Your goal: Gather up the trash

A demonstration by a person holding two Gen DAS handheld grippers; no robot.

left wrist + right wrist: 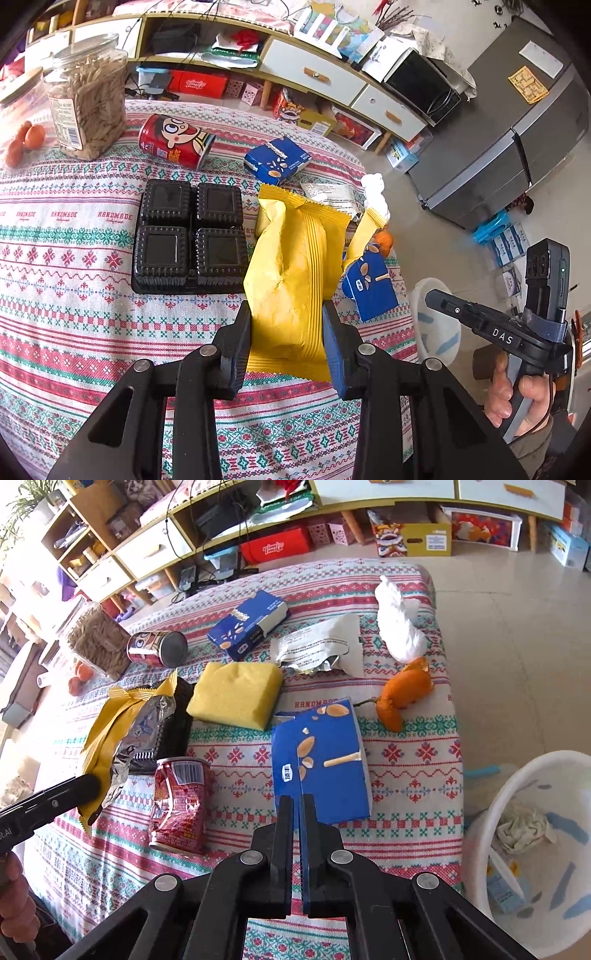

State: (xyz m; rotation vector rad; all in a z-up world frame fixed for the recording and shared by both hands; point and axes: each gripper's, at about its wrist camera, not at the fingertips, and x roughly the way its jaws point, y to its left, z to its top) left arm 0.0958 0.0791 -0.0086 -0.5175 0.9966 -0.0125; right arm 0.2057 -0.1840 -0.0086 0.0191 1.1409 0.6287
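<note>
My left gripper [287, 321] is shut on a yellow foil snack wrapper [291, 266] and holds it above the patterned tablecloth [74, 332]; the wrapper also shows in the right wrist view [107, 734]. My right gripper [299, 805] is shut and empty, just in front of a blue carton [325, 760]. A crushed red can [179, 805], orange peel [402, 698], white tissue [399, 624], a torn silver wrapper [317, 646], a second blue carton [247, 624] and a red can on its side [157, 648] lie on the table.
A white bin [532, 849] with some trash stands on the floor right of the table. A black plastic tray [188, 236], a yellow sponge [236, 694], a clear jar of snacks [86, 99] and tangerines [26, 142] are on the table. Shelves stand behind.
</note>
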